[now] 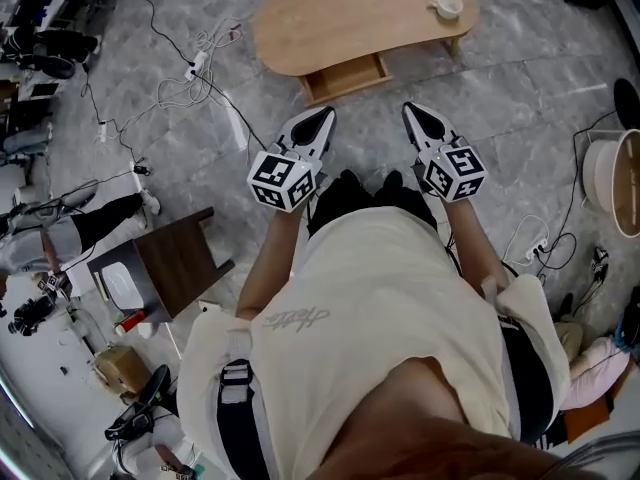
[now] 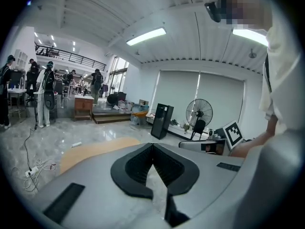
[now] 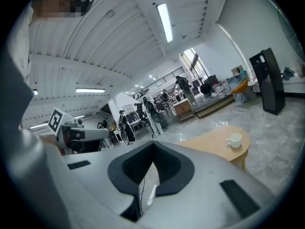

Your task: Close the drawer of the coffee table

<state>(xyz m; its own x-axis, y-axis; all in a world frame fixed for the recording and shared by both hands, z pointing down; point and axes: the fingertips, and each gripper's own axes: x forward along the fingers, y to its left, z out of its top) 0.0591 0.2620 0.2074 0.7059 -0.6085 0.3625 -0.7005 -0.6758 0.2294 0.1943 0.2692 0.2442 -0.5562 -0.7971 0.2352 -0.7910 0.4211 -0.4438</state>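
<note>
An oval wooden coffee table (image 1: 350, 13) stands on the marble floor ahead of me, with a white cup (image 1: 447, 5) near its right end. Its drawer (image 1: 345, 76) is pulled out on the near side. My left gripper (image 1: 322, 116) and right gripper (image 1: 415, 111) are held side by side, short of the drawer and touching nothing, both shut and empty. In the left gripper view the shut gripper (image 2: 152, 145) points past the table top (image 2: 90, 151). In the right gripper view the shut gripper (image 3: 153, 143) points left of the table (image 3: 214, 140) and cup (image 3: 234, 140).
A power strip (image 1: 196, 65) with loose cables lies on the floor left of the table. A dark brown side table (image 1: 175, 260) stands at my left. A round white tub (image 1: 612, 180) sits at the right edge. People stand far back (image 2: 45, 97).
</note>
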